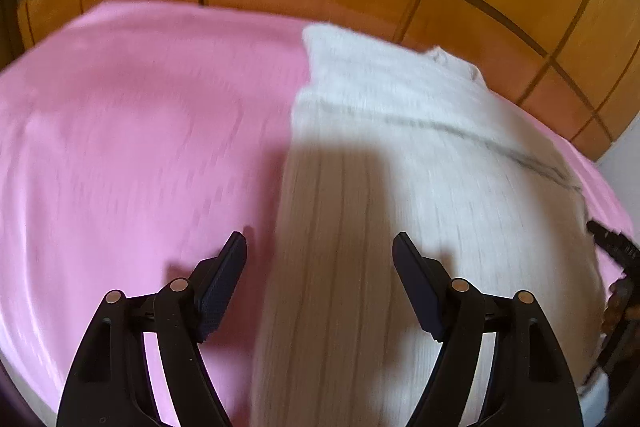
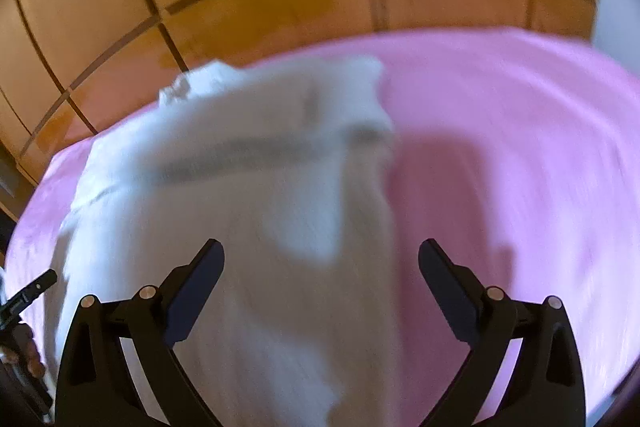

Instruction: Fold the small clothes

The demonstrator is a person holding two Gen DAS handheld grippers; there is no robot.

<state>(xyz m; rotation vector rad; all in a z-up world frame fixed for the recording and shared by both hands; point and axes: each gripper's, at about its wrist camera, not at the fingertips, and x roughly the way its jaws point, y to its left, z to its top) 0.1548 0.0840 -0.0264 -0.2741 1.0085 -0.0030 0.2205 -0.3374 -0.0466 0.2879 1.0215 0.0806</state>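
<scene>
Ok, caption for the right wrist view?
Open right gripper above a white ribbed garment lying on a pink sheet.

Left hand-held gripper point(image 1: 320, 243) points steeply down, jaws spread wide, nothing pressed between its fingers point(image 1: 224, 283). Right hand-held gripper point(image 2: 320, 251) is tilted down the same way, jaws gaping and empty. At the right view's lower-left edge, fingers of the person's hand point(image 2: 34, 357) show.
</scene>
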